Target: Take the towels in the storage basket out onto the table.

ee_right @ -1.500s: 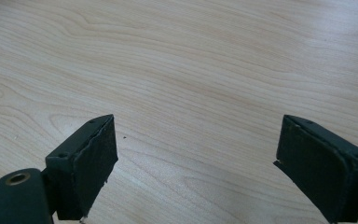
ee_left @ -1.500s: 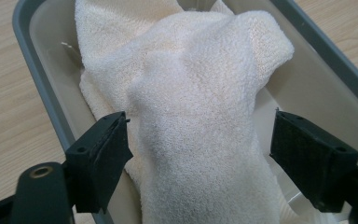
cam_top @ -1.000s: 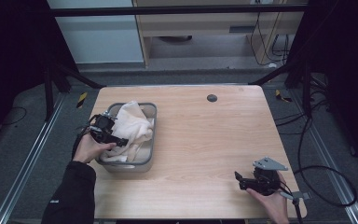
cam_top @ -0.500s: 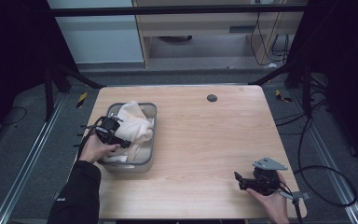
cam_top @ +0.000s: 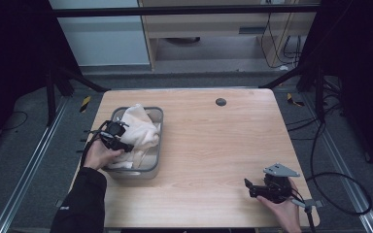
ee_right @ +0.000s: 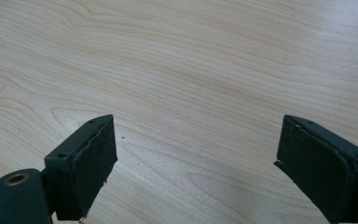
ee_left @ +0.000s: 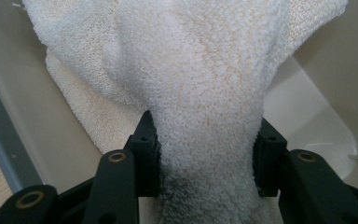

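Observation:
A white terry towel (cam_top: 138,131) lies heaped in a grey bin (cam_top: 156,156) on the left of the wooden table. My left gripper (cam_top: 125,147) reaches into the bin from the near left. Its jaws have just been closing, and in the left gripper view both pads pinch a thick fold of the towel (ee_left: 205,140). At the table's near right corner my right gripper (cam_top: 249,189) rests low, held by a hand. In the right gripper view its jaws stand wide open over bare wood, with nothing between the fingertips (ee_right: 93,163).
A small dark round disc (cam_top: 220,102) is set in the table (cam_top: 213,145) near the far edge. Black cables trail over the floor to the right. Metal rails run along both sides of the table.
The left gripper has pushed a little deeper into the bin, toward the towel. The right gripper has kept still.

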A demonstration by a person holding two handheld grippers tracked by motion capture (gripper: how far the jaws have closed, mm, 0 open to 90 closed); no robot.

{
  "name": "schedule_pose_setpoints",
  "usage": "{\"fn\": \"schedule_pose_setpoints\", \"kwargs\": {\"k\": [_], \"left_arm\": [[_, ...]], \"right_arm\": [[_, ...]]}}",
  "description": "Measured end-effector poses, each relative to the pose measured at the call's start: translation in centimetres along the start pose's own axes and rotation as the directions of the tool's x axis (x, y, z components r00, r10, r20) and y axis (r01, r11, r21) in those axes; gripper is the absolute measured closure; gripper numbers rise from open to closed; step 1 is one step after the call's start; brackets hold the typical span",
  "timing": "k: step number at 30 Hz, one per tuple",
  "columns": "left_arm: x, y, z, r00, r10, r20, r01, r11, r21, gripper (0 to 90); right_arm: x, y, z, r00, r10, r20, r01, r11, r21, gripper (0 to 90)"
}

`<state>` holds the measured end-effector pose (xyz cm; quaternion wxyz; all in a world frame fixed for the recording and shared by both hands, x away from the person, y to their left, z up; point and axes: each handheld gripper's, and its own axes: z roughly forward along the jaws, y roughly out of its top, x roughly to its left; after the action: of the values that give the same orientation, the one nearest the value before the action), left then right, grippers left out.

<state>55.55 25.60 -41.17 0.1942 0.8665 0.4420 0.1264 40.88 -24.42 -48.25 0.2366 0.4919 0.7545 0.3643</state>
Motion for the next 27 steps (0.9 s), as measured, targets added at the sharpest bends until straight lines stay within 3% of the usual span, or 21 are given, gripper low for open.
{"fn": "schedule_pose_setpoints", "kwargs": {"k": [11,22,27], "left_arm": [[-0.3,0.6,-2.6,0.9998,-0.003,-0.019,0.002,0.9990,-0.044,58.1],[-0.5,1.2,-7.2,0.9988,-0.012,-0.048,0.006,0.9913,-0.131,59.4],[-0.7,1.7,-9.3,0.9978,0.008,-0.066,-0.017,0.9885,-0.150,60.0]], "right_arm": [[0.0,0.0,0.0,1.0000,0.002,0.001,-0.002,1.000,0.000,11.9],[0.0,0.0,-0.1,1.0000,0.001,0.001,-0.001,1.000,-0.004,11.9],[0.0,0.0,-0.1,1.0000,0.007,-0.002,-0.007,1.000,-0.003,11.9]]}}
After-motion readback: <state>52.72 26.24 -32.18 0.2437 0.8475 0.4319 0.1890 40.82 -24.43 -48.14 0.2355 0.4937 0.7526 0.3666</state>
